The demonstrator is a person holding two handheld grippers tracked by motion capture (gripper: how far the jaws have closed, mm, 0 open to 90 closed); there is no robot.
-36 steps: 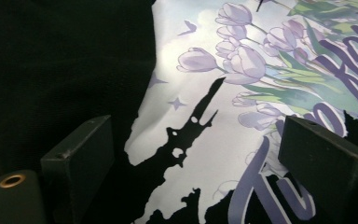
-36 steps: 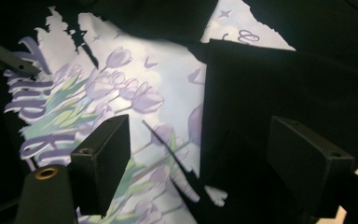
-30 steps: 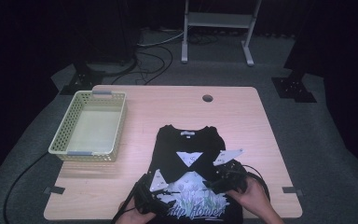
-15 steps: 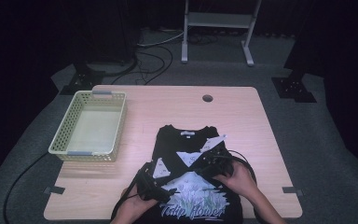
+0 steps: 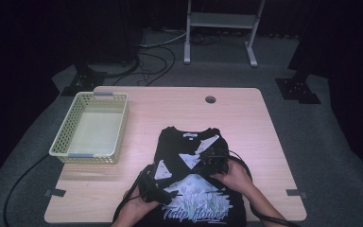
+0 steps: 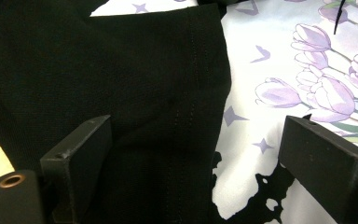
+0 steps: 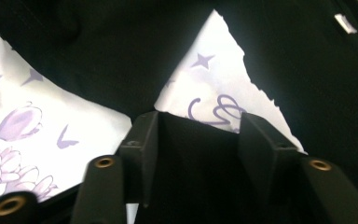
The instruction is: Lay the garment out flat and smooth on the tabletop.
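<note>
A black T-shirt (image 5: 182, 142) with a white tulip print lies flat at the table's near middle, sleeves folded in. My left gripper (image 5: 163, 193) hovers at the shirt's near left. Its jaws stand wide open (image 6: 193, 158) over the folded black sleeve (image 6: 135, 84) and the print (image 6: 279, 56). My right gripper (image 5: 207, 161) rests on the shirt's middle right, just below the collar. Its jaws (image 7: 198, 140) have just been closing and stand partly apart, with black cloth between them and a white printed triangle (image 7: 214, 84) beyond the tips.
A pale yellow mesh basket (image 5: 59, 142) stands on the table's left side. A cable hole (image 5: 211, 100) sits near the far edge. Bare wood (image 5: 250, 127) lies to the right of the shirt and behind it. Cables trail from both grippers off the near edge.
My right gripper has moved from the shirt's right edge inward and farther from the person, onto the middle of the shirt. The left gripper has shifted only slightly.
</note>
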